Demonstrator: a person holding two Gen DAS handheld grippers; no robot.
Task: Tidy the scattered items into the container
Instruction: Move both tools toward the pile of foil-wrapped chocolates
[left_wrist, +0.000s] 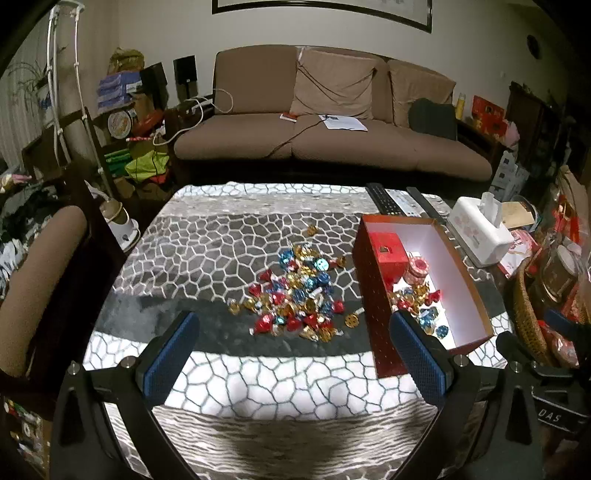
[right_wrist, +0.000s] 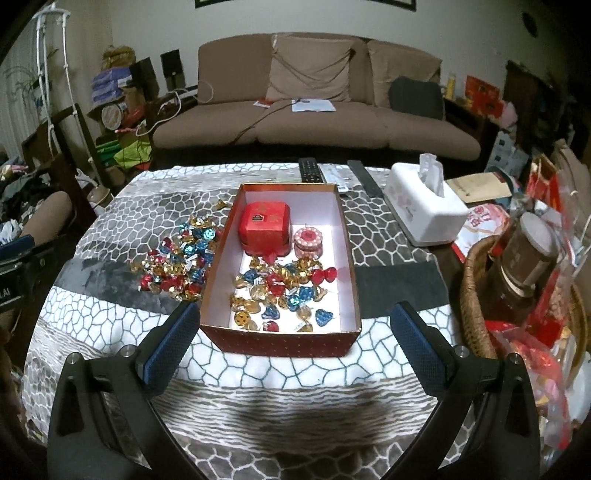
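A pile of foil-wrapped candies (left_wrist: 299, 295) in red, blue and gold lies on the patterned tablecloth, left of a red open box (left_wrist: 373, 291). In the right wrist view the same candy pile (right_wrist: 177, 262) sits left of the box (right_wrist: 280, 341), which holds several candies (right_wrist: 280, 291), a red tin (right_wrist: 264, 229) and a small pink tin (right_wrist: 308, 242). My left gripper (left_wrist: 295, 350) hangs open above the near side of the pile, nothing between its fingers. My right gripper (right_wrist: 295, 332) stands open over the box's near wall, empty.
A white tissue box (right_wrist: 424, 210) and remote controls (right_wrist: 312, 170) lie behind and to the right of the red box. A wicker basket (right_wrist: 476, 295) with a dark jar stands at the right table edge. A brown sofa (right_wrist: 314, 125) is beyond the table.
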